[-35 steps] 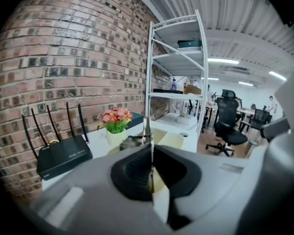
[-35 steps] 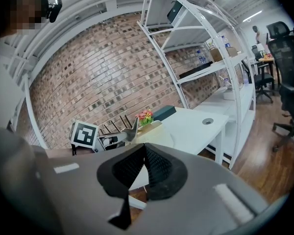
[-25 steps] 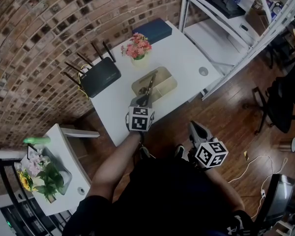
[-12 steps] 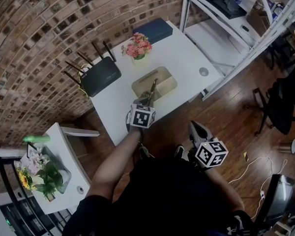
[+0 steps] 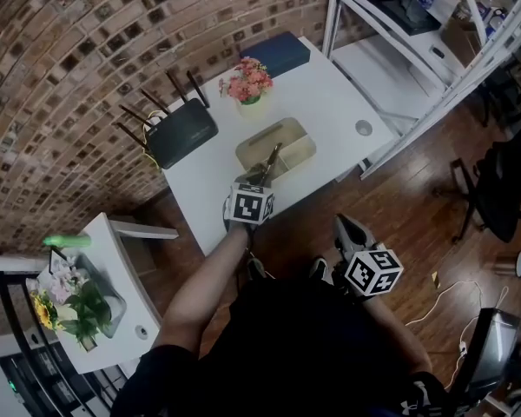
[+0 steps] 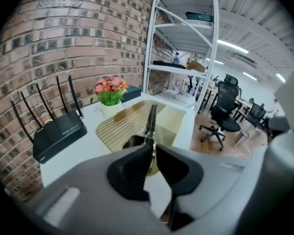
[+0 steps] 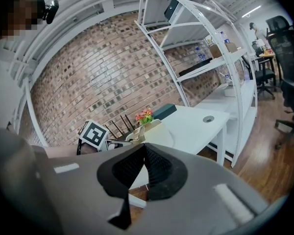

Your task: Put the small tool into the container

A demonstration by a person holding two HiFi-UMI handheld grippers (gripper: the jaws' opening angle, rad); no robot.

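My left gripper (image 6: 153, 150) hangs over the near end of the container (image 6: 177, 124) on the white table (image 5: 330, 102). Its jaws have just been easing apart and now stand slightly open. The small tool (image 6: 150, 121), a slim metal one, still sits in the narrow gap between them. Its far end leans up out of the container and its lower part is down inside. I cannot tell whether a pad still brushes it. My right gripper (image 7: 143, 149) is off the table's near edge, over the wooden floor, with its jaws closed together on nothing. Behind the container stand a pot of pink flowers (image 5: 249, 81) and a black router (image 5: 181, 134).
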